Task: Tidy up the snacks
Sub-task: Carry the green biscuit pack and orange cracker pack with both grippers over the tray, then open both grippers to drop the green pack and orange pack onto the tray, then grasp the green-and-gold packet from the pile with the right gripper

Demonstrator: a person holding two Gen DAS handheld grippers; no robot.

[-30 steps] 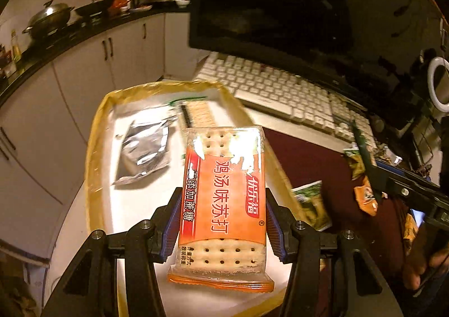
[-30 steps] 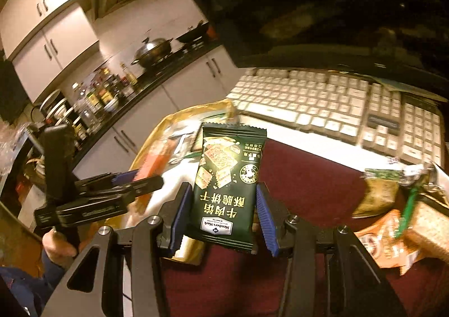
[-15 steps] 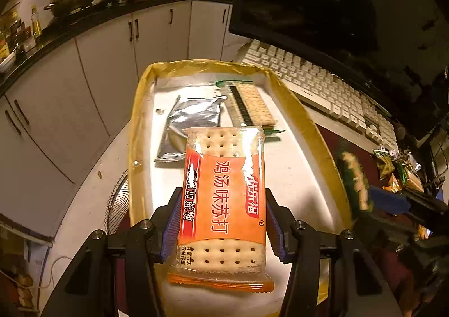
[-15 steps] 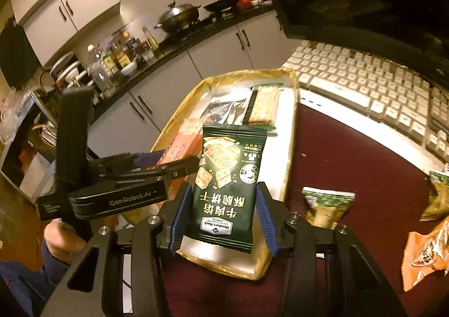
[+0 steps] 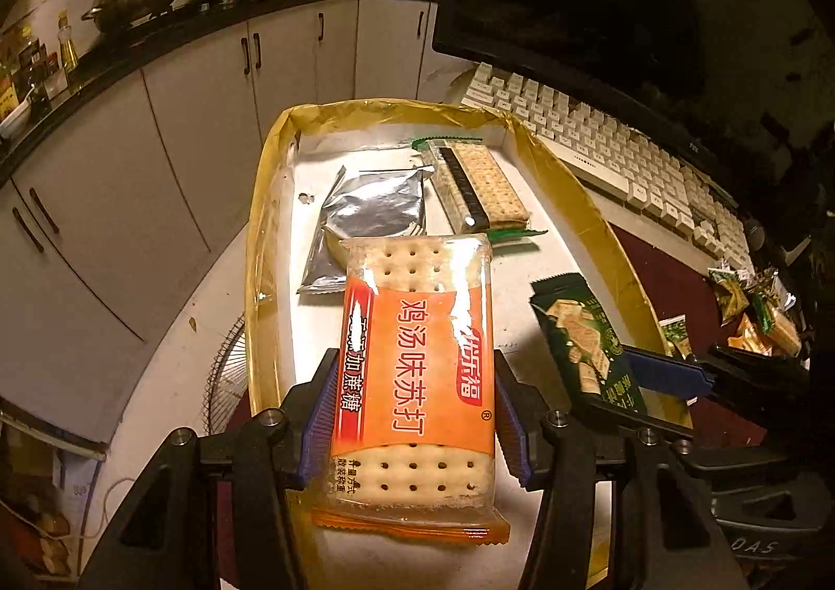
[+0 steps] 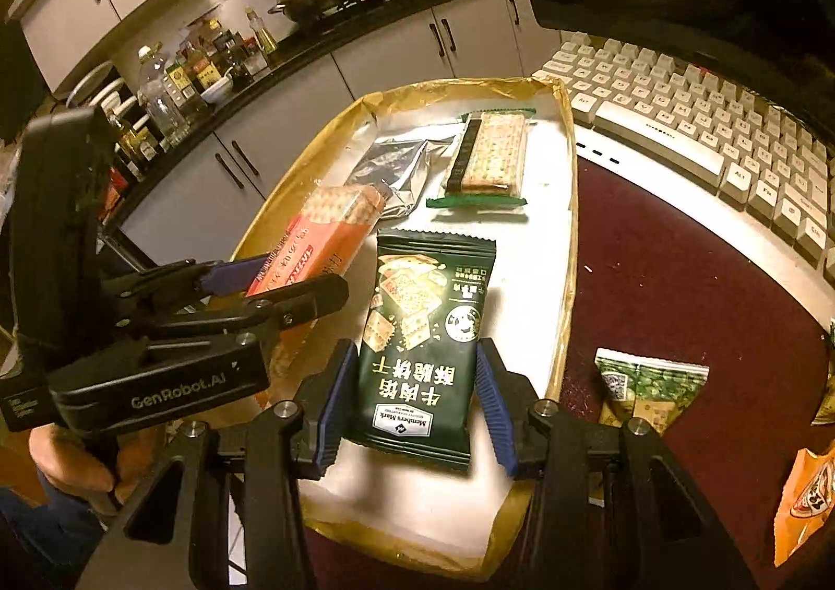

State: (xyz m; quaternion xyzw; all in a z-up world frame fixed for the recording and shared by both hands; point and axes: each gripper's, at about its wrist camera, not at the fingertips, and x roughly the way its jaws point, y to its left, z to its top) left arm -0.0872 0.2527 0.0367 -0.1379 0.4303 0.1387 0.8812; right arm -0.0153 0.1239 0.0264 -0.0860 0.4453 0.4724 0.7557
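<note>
Snacks: orange cracker pack (image 5: 417, 370) clamped in the left hand-held gripper (image 5: 415, 412); dark green biscuit pack (image 6: 422, 344) clamped in the right hand-held gripper (image 6: 412, 402).
Change: both packs, a second ago short of the tray (image 5: 266, 203), now hang over its white floor.
In tray: silver foil pouch (image 5: 365, 219) beside a green-edged cracker pack (image 5: 480, 183).
Around: keyboard (image 6: 704, 120) behind; loose packets (image 6: 647, 381) on the maroon surface (image 6: 678, 276).

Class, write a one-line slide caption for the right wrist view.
Right hand-held gripper holds a green packet over the tray, beside the orange crackers.
</note>
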